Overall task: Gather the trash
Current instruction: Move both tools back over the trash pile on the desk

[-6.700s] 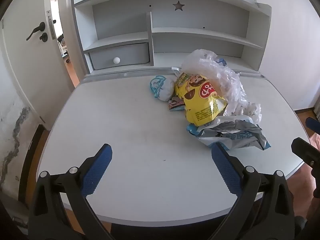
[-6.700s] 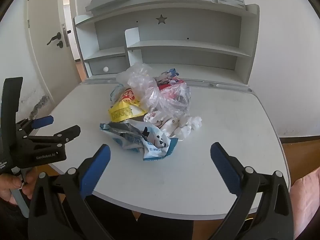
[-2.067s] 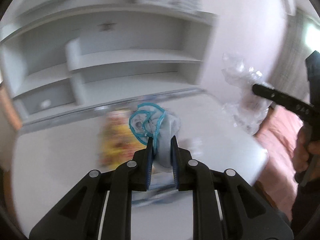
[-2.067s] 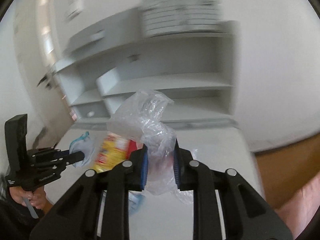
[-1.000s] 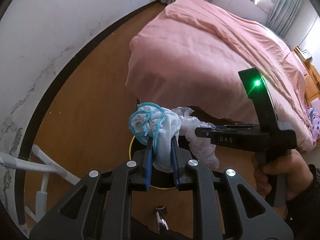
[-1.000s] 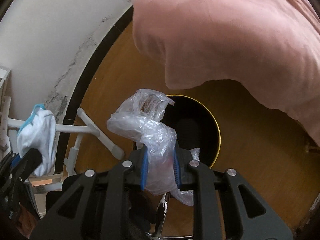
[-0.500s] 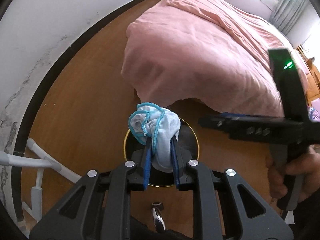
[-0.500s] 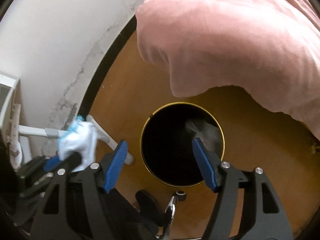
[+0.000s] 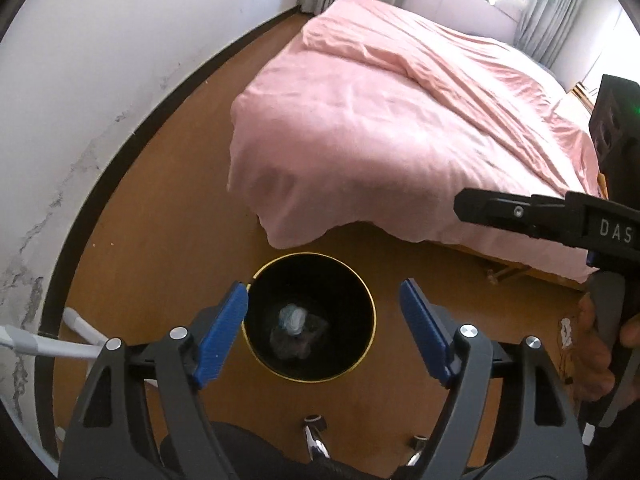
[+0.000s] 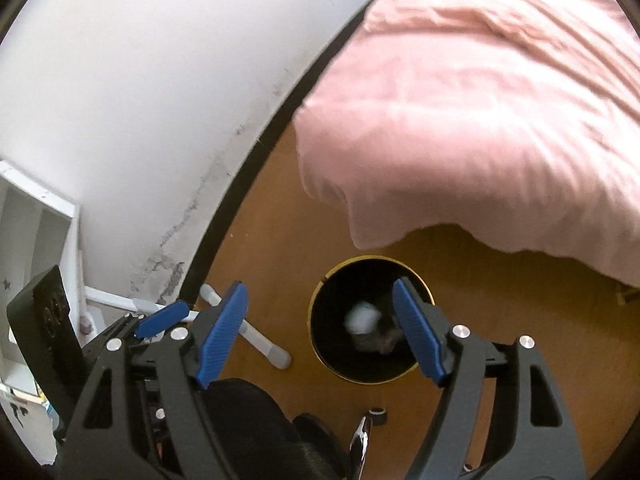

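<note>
Both tools stand wide with nothing between their blue pads. In the left wrist view the left tool (image 9: 323, 334) fills the lower part of the frame, its spread fingers framing a round black bin (image 9: 360, 300) with a thin gold rim that stands on the wooden floor (image 9: 160, 240) at lower centre. At the bottom of the bin lies a pale white and blue wad (image 9: 291, 318) on top of a crumpled clear plastic bag (image 9: 292, 346), both dim against the dark inside.

The right tool (image 9: 520, 212) enters that view from the right edge as a black bar lettered "DAS", with the person's hand (image 9: 596, 344) below it at lower right. A pink bed cover (image 9: 400, 120) hangs over the bed in the upper right, its edge ending just above the bin.

In the right wrist view the right tool (image 10: 320, 332) reaches down over the same bin (image 10: 324, 332), which sits right of centre, and the wad (image 10: 362, 320) shows as a blurred white spot inside. The left tool (image 10: 160, 316) appears at lower left, near a white desk leg (image 10: 256, 336) that lies on the floor
</note>
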Demonstrator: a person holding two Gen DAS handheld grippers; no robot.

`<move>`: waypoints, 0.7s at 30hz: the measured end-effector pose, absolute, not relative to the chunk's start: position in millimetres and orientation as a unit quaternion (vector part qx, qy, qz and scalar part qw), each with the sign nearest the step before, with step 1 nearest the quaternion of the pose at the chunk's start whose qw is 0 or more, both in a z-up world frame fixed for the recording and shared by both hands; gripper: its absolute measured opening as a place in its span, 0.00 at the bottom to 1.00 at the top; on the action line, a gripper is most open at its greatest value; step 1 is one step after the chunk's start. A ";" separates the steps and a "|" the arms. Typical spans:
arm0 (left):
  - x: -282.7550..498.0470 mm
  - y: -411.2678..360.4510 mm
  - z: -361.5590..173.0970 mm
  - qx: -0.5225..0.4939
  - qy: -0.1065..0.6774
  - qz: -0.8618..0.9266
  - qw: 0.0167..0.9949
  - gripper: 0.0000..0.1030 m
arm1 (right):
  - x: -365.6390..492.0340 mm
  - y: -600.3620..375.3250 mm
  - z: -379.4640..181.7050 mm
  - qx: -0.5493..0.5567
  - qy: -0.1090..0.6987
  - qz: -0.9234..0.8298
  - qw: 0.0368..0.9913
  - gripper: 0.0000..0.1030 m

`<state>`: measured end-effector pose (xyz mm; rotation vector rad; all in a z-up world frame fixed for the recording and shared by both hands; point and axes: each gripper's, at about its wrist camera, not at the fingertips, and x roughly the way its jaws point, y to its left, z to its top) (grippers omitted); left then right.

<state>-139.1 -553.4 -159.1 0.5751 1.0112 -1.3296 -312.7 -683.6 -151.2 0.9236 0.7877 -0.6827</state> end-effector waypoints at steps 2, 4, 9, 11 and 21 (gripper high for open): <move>-135.6 -536.7 -135.6 0.251 0.429 -0.579 0.646 0.81 | -302.5 -671.8 -129.5 0.405 0.359 -0.306 0.784 0.75; -129.6 -514.8 -109.0 0.248 0.413 -0.572 0.664 0.83 | -287.5 -658.9 -109.4 0.378 0.360 -0.293 0.801 0.78; -97.7 -436.2 -40.1 0.211 0.381 -0.546 0.716 0.87 | -224.8 -602.7 -53.2 0.307 0.358 -0.222 0.854 0.81; -76.8 -389.7 -13.9 0.188 0.367 -0.517 0.750 0.88 | -195.5 -572.9 -38.7 0.279 0.359 -0.184 0.871 0.82; 15.0 -142.2 23.5 0.071 0.391 -0.277 0.875 0.88 | -32.8 -353.4 -4.7 0.111 0.403 0.097 0.903 0.82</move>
